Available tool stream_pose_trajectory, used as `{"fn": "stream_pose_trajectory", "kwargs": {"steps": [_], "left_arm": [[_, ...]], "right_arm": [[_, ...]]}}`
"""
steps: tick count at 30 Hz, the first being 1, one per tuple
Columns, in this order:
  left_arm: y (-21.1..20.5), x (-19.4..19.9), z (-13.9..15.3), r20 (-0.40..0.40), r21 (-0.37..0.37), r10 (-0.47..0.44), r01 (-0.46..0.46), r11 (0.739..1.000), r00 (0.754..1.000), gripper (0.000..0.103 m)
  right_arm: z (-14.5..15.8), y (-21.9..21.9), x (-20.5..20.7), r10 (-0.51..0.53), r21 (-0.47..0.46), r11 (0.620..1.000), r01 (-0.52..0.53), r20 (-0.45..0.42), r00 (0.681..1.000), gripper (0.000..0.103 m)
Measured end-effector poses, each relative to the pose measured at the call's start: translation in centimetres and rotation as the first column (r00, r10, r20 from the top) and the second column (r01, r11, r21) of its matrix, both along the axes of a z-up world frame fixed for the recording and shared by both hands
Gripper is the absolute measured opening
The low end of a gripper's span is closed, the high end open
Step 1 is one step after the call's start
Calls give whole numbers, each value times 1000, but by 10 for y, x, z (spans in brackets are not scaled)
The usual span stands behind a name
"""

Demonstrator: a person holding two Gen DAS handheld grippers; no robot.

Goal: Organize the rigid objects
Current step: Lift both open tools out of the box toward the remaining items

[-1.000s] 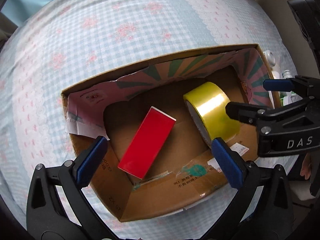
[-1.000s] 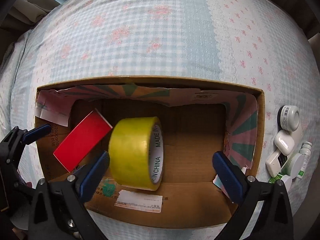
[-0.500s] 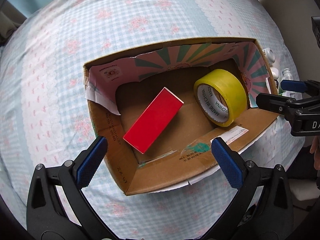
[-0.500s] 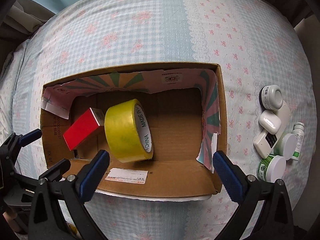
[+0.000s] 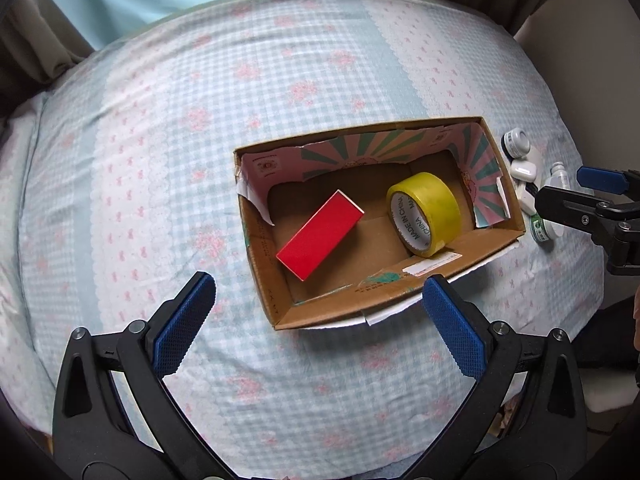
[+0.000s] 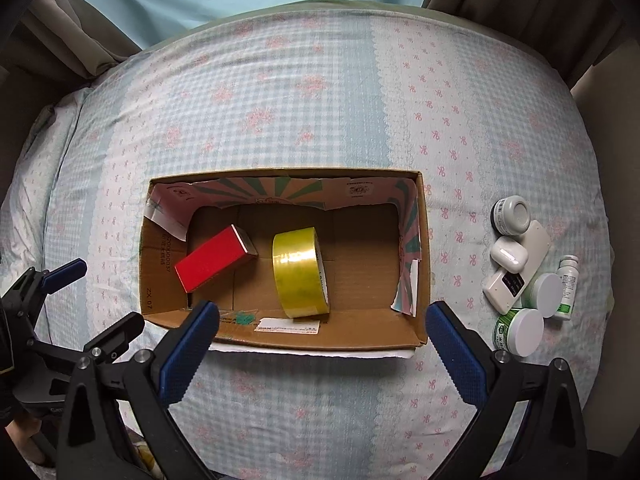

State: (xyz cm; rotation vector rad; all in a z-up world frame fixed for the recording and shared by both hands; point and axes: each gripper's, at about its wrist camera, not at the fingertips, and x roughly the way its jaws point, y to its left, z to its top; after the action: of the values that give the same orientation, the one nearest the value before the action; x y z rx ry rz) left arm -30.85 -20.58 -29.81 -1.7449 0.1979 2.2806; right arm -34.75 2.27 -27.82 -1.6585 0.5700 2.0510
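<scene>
An open cardboard box (image 5: 340, 312) (image 6: 340, 338) lies on the bed. Inside it are a red rectangular box (image 5: 320, 236) (image 6: 214, 264) on the left and a yellow tape roll (image 5: 428, 208) (image 6: 300, 272) standing on edge. My left gripper (image 5: 316, 320) is open and empty, held above the box's near edge; it also shows at the left of the right wrist view (image 6: 96, 304). My right gripper (image 6: 320, 342) is open and empty above the box's near wall; it also shows at the right of the left wrist view (image 5: 560, 190). Several small items lie right of the box.
Right of the box lie a grey-lidded jar (image 6: 512, 216), a white earbud case (image 6: 508, 254), a white remote-like device (image 6: 516, 272), a white bottle (image 6: 568, 284) and two white-lidded jars (image 6: 524, 330). The checked bedsheet (image 6: 300, 100) spreads behind; curtains hang at the back.
Both grippers have pulled back and up from the box, so it looks smaller and farther. The tape roll and red box stay inside.
</scene>
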Motion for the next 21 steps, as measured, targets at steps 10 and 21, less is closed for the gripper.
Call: {"fn": "stream_pose_trajectory", "kwargs": {"steps": [10,21], "left_arm": [[14,48,67,-135,60,52,-44,997,989,103],[82,78,99,-147,113,40,-24,993,988,103]], "right_arm": [[65,3,72,-69,99,992,77,-85,994,103],[89,43,181,-150,155,974,167,-114,982,103]]}}
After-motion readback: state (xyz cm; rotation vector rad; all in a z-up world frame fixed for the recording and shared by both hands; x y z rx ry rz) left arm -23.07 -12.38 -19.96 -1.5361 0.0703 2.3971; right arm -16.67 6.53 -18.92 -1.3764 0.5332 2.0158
